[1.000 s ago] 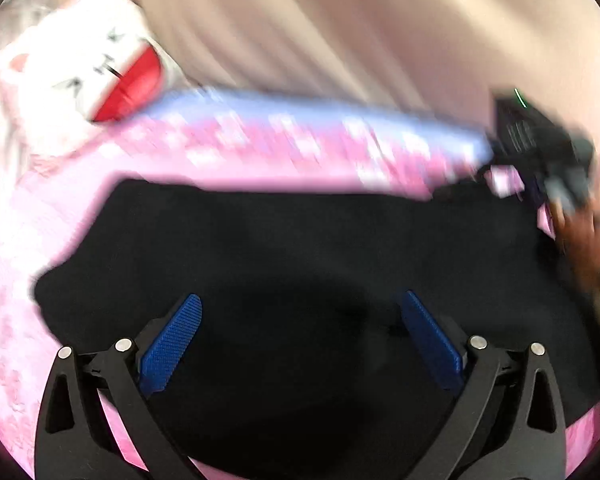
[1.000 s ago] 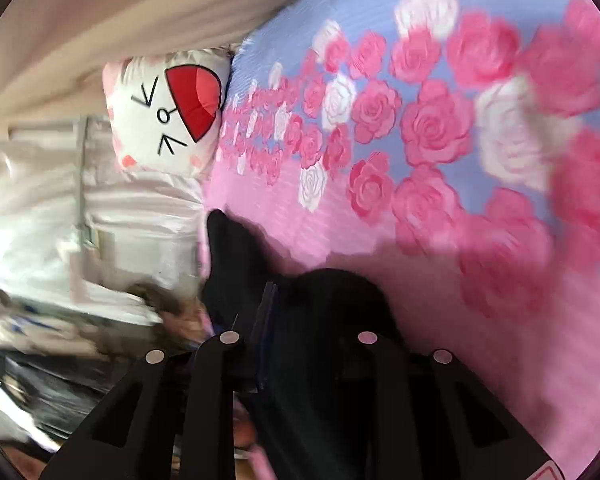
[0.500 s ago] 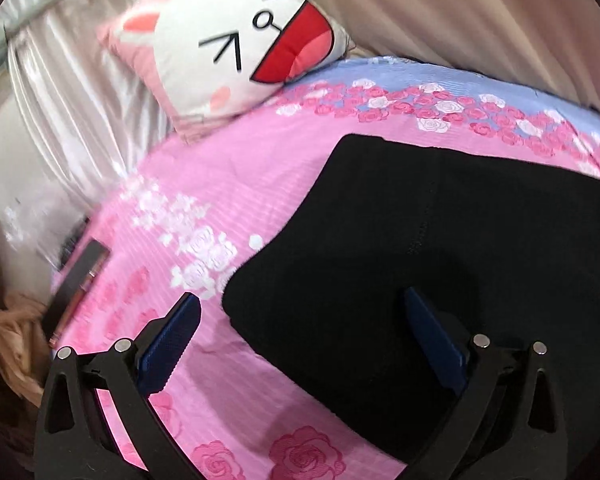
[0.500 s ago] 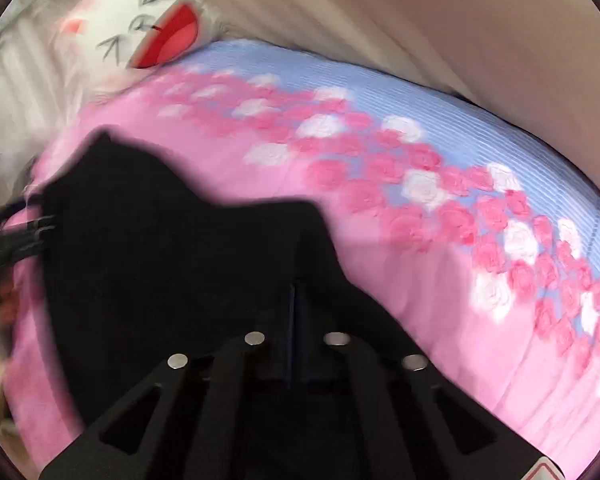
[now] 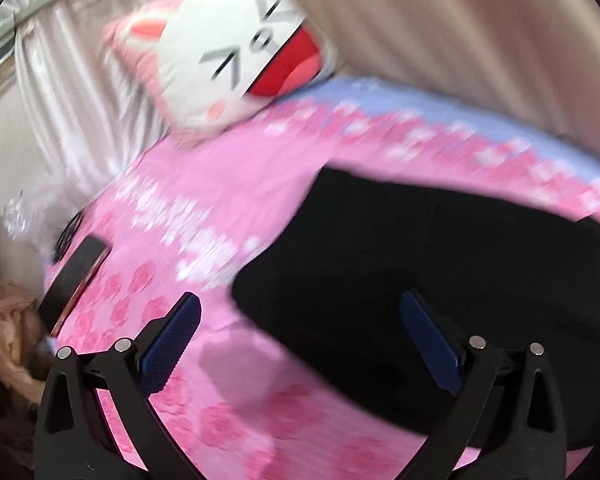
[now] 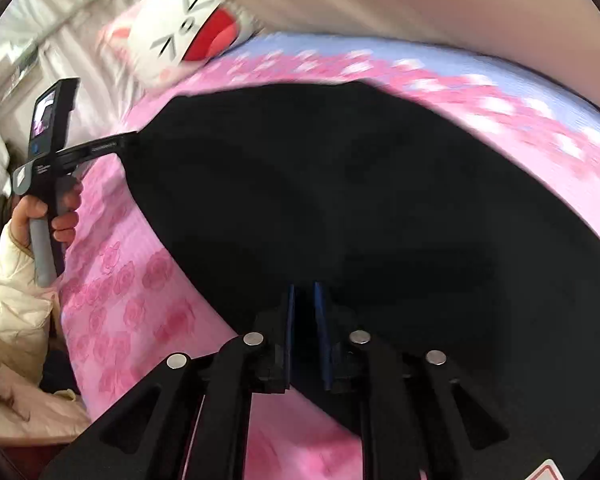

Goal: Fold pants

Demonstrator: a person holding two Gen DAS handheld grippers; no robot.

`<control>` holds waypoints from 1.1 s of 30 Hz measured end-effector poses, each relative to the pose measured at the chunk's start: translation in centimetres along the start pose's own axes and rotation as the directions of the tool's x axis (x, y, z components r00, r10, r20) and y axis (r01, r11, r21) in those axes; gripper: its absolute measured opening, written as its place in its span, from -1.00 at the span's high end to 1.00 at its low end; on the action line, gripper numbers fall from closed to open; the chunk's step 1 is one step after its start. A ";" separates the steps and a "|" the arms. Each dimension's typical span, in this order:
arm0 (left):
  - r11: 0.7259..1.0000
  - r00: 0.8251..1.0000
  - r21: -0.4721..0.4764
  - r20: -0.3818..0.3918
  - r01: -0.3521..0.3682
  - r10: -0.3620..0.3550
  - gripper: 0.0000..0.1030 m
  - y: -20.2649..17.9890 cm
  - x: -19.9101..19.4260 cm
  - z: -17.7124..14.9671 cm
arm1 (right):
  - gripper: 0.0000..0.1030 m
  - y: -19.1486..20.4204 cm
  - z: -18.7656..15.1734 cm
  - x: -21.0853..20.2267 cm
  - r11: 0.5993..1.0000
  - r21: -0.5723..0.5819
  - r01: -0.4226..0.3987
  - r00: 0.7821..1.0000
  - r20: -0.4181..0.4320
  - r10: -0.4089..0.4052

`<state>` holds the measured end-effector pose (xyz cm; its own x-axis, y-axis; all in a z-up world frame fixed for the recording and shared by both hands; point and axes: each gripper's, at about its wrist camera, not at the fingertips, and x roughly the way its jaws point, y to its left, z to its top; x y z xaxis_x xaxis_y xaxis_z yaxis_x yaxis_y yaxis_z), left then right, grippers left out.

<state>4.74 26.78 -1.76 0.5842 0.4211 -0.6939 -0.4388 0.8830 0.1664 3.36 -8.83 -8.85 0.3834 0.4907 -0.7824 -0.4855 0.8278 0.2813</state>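
The black pants (image 6: pixel 360 184) lie spread on the pink rose-print bedsheet (image 6: pixel 132 288), with a cat-face pillow (image 6: pixel 188 36) at the far left end of the bed. The right gripper (image 6: pixel 305 304) hangs over the near part of the pants, its jaws a narrow slit apart and opening, with nothing seen pinched between them. The left gripper (image 5: pixel 300 336) stands wide open and empty above the left edge of the pants, held by a hand (image 6: pixel 52 212) in a cream sleeve (image 6: pixel 16 300).
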 end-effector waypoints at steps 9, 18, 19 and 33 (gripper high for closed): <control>0.976 0.998 0.217 -0.058 -0.018 0.031 -0.91 -8.4 0.5 -4.9 | 0.84 -16.2 -11.4 -12.5 0.833 0.500 0.237 0.948 0.068 -0.310; 0.960 0.992 0.277 -0.128 0.025 0.011 -0.91 -11.8 -1.1 -5.6 | 0.27 -22.3 -13.9 -18.0 0.732 0.575 0.366 0.854 0.105 -0.510; 0.965 0.996 0.263 -0.088 0.022 0.001 -0.91 -11.3 -1.3 -6.0 | 0.27 -22.8 -14.2 -17.7 0.700 0.598 0.391 0.840 0.080 -0.537; 0.925 0.990 0.376 -0.138 0.055 -0.003 -0.91 -14.8 -3.4 -6.6 | 0.79 -33.3 -17.1 -21.6 0.562 0.663 0.496 0.759 -0.016 -0.651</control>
<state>4.71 10.91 -6.48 0.4854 0.3861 -0.7844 -0.1168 0.9178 0.3795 -2.25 -51.64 -10.78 0.5943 -0.1707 -0.7859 0.4380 0.8883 0.1382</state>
